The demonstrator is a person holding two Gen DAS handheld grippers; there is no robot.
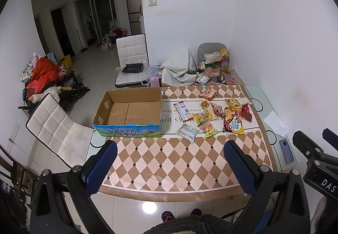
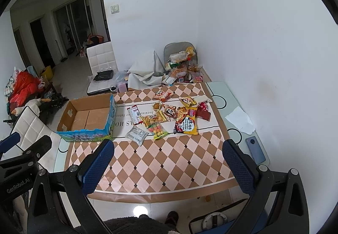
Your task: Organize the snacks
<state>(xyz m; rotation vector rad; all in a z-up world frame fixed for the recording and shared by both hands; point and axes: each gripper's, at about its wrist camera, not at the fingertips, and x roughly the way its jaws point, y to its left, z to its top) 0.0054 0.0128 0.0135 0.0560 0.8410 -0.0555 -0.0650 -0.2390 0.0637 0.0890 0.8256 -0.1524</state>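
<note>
Several snack packets [image 1: 219, 113] [image 2: 169, 115] lie scattered mid-table, among them a red and yellow noodle pack [image 1: 233, 123] [image 2: 188, 125], a white packet [image 1: 187, 132] [image 2: 136, 134] and a bag of coloured candy balls [image 1: 208, 129] [image 2: 157, 131]. An empty cardboard box [image 1: 131, 111] [image 2: 88, 116] with a blue front stands at the table's left. My left gripper [image 1: 170, 167] hangs open above the near table edge, nothing between its blue pads. My right gripper [image 2: 168, 166] is also open and empty, to the left one's right.
A checkered cloth covers the table [image 1: 169, 160] [image 2: 160, 162]. A phone [image 1: 286, 150] [image 2: 256, 149] and white paper [image 1: 274, 122] [image 2: 240, 121] lie at the right edge. White chairs [image 1: 59, 132] [image 1: 132, 56] stand left and behind. A cluttered pile [image 1: 215, 65] [image 2: 181, 65] sits at the far corner.
</note>
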